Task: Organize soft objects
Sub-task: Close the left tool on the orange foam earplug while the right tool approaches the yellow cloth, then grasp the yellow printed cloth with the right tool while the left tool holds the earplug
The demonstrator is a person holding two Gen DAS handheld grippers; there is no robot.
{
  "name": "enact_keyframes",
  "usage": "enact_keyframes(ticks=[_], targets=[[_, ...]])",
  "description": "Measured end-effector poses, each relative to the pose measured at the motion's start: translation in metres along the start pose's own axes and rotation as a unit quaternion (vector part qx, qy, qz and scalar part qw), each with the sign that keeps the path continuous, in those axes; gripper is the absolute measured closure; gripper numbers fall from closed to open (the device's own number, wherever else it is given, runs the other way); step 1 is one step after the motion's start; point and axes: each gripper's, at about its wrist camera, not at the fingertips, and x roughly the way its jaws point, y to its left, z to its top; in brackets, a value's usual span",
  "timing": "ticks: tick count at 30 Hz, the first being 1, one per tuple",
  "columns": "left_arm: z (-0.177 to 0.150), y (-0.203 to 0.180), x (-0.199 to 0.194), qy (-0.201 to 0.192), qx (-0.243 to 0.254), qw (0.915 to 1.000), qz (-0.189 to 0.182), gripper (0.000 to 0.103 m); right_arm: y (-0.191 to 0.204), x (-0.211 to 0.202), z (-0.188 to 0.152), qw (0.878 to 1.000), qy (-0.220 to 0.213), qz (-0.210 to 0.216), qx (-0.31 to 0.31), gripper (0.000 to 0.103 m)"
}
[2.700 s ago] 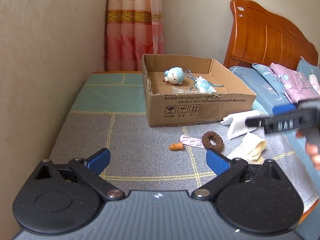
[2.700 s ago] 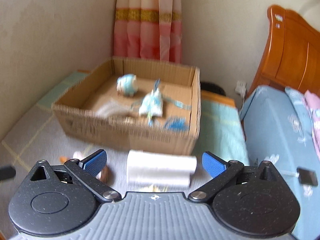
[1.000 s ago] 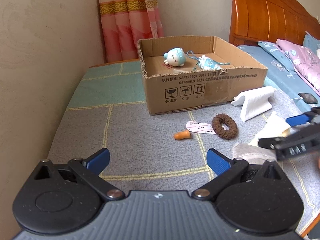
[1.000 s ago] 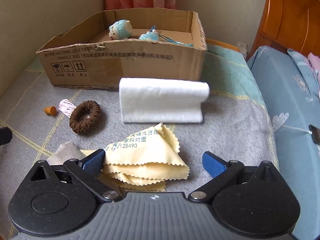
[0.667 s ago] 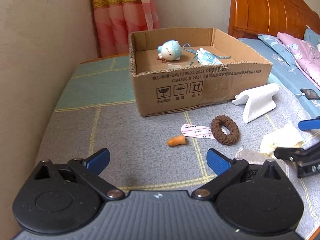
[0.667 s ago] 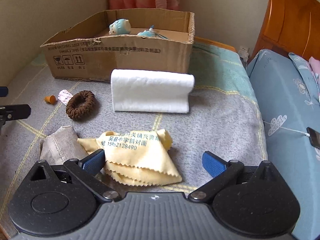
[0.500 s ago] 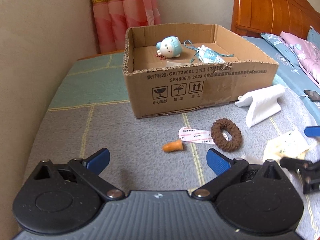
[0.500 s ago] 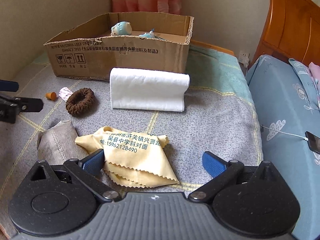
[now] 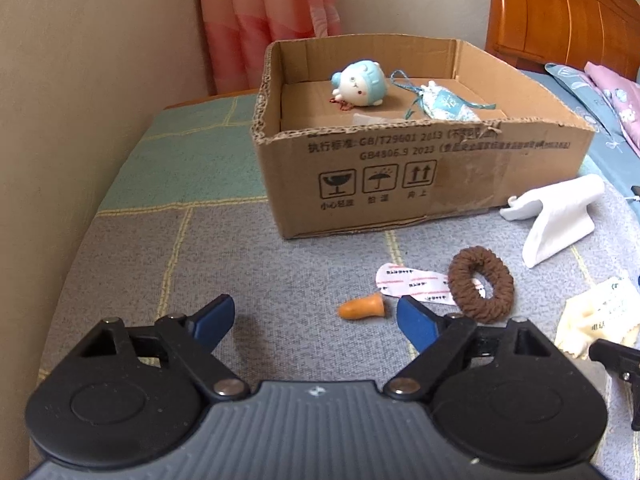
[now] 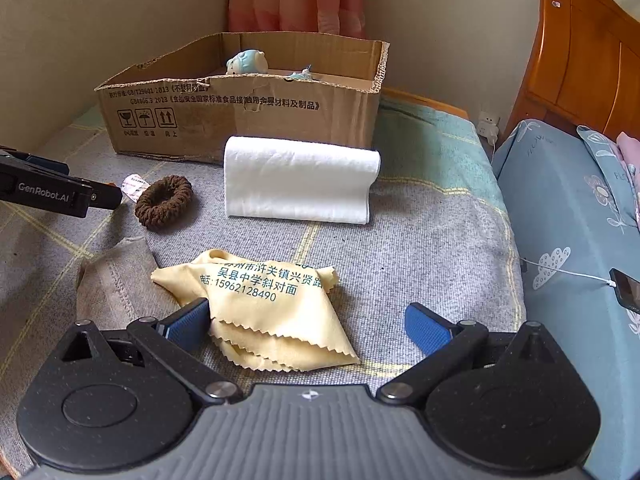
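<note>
Now left claw (image 9: 314, 320) narrower, closing, empty, nearer orange earplug (image 9: 361, 308); right claw (image 10: 308, 326) released.

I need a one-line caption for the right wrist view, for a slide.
Open right gripper over a yellow cloth on the bedspread, cardboard box behind.

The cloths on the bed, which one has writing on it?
The yellow cloth with zigzag edges has blue writing; the white folded cloth and grey cloth are plain.

A brown scrunchie (image 9: 481, 285) and orange earplug (image 9: 361, 308) lie ahead on the grey blanket (image 9: 240, 264) with yellow grid lines; beyond, a tan box (image 9: 420, 176) holds a pale-blue plush (image 9: 360, 85).
</note>
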Motion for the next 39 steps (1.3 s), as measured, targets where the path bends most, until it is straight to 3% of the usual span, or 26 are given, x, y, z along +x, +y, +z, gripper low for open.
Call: enact_keyframes(ticks=[3, 7, 15, 26, 34, 39], targets=[[-0.001, 0.003, -0.001, -0.001, 0.001, 1.0000, 0.009, 0.019, 0.000, 0.000, 0.000, 1.000, -0.001, 0.000, 0.000, 0.000], [-0.001, 0.003, -0.005, -0.002, -0.006, 0.9998, -0.019, 0.051, 0.000, 0.000, 0.000, 1.000, -0.002, 0.000, -0.001, 0.000], [0.001, -0.004, -0.008, 0.000, -0.014, 0.9993, -0.034, 0.071, 0.000, -0.001, 0.000, 1.000, -0.003, -0.001, 0.000, 0.000], [-0.001, -0.011, -0.011, -0.004, -0.006, 0.9994, -0.033, 0.076, 0.003, -0.002, -0.001, 1.000, -0.009, 0.003, -0.007, 0.000], [-0.001, -0.011, -0.012, -0.004, -0.005, 0.9994, -0.034, 0.076, 0.018, 0.001, 0.001, 0.999, -0.021, 0.028, -0.030, 0.000], [-0.001, -0.011, -0.012, -0.004, -0.005, 0.9994, -0.035, 0.076, 0.028, 0.002, 0.004, 0.998, -0.027, 0.048, -0.039, 0.008]])
